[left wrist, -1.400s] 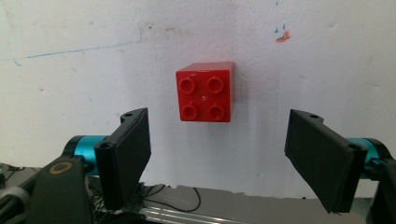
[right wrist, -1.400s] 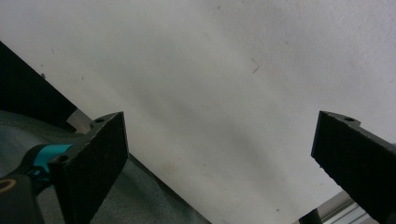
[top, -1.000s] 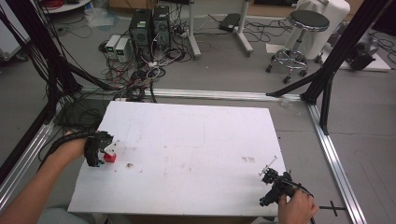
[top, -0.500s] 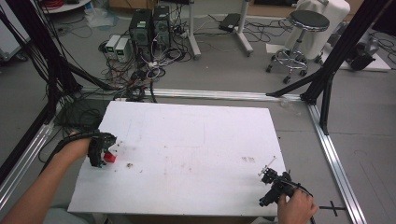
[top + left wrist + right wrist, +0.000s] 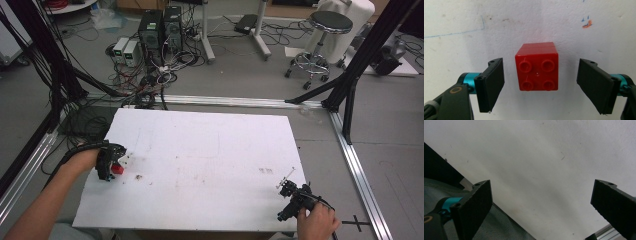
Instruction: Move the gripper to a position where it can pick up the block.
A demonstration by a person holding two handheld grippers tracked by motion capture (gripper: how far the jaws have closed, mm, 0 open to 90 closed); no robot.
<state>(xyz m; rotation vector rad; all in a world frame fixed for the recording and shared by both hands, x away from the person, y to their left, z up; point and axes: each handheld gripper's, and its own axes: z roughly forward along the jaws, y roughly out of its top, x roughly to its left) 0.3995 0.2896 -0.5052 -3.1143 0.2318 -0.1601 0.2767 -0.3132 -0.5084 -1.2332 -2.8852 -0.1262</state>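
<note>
A red four-stud brick [image 5: 537, 66] rests on the white table [image 5: 210, 150]. In the left gripper view it lies between the two black jaws of my left gripper [image 5: 546, 86], which stands open with a gap on both sides of the brick. From above, the same brick [image 5: 117, 169] shows at the table's left side, just under the left gripper [image 5: 108, 165]. My right gripper [image 5: 541, 207] is open with nothing between its jaws, held over the table's front right corner [image 5: 292, 200].
The table's front edge crosses the right gripper view, with grey cloth [image 5: 486, 227] below it. Pen lines and an orange mark [image 5: 587, 23] dot the tabletop. Computers [image 5: 160, 30], cables and a stool [image 5: 322, 30] stand on the floor beyond the far edge.
The left gripper has shifted slightly to the right and forward around the red brick. The right gripper has stayed in place.
</note>
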